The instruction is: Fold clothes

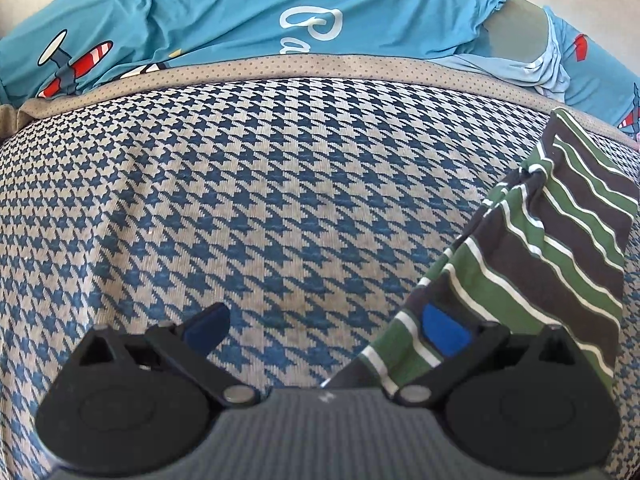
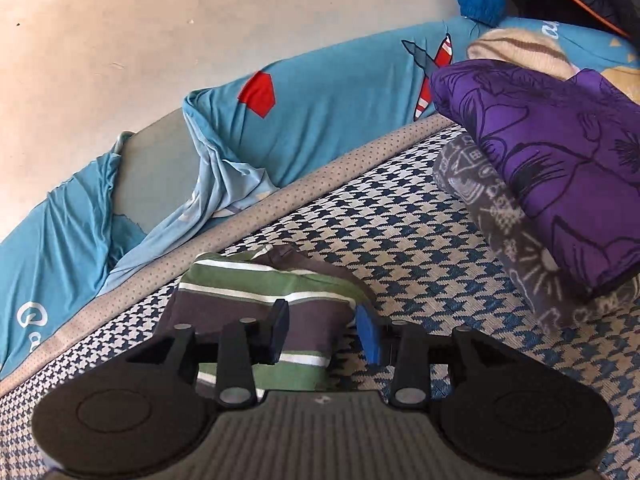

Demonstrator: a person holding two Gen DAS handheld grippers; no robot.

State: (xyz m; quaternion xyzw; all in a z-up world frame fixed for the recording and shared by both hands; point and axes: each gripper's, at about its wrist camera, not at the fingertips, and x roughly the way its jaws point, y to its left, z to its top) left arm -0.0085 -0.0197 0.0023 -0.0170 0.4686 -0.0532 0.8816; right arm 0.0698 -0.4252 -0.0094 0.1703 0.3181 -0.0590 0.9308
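— Houndstooth bed cover (image 1: pixel 260 200) fills most of what I see, blue and cream, with the turquoise aeroplane-print sheet (image 1: pixel 240 4) bunched along its far edge against a pale wall (image 2: pixel 160 20). What worries you?

— Where does the garment lie on that cover?

— My striped garment (image 2: pixel 280 300), green, brown and white, sits as a compact bundle on the cover, nearer me than the sheet. Beside it, further along the cover, rests a stack: a purple printed piece (image 2: pixel 560 160) on top of a grey patterned one (image 2: pixel 500 220).

— And your grippers?

— My right gripper (image 2: pixel 326 332) has its jaws spread around the near edge of the bundle, clamping nothing. My left gripper (image 1: pixel 324 328) gapes wide; one blue pad (image 1: pixel 444 330) lies against a striped flap, the other over bare cover.

— So the risk?

— I judge that closing the right jaws could bunch several layers and spoil the fold. The left pad may drag that loose flap askew. Thin jersey slips, so the bundle could unroll if lifted by one edge. Whether it needs another fold, I cannot settle.
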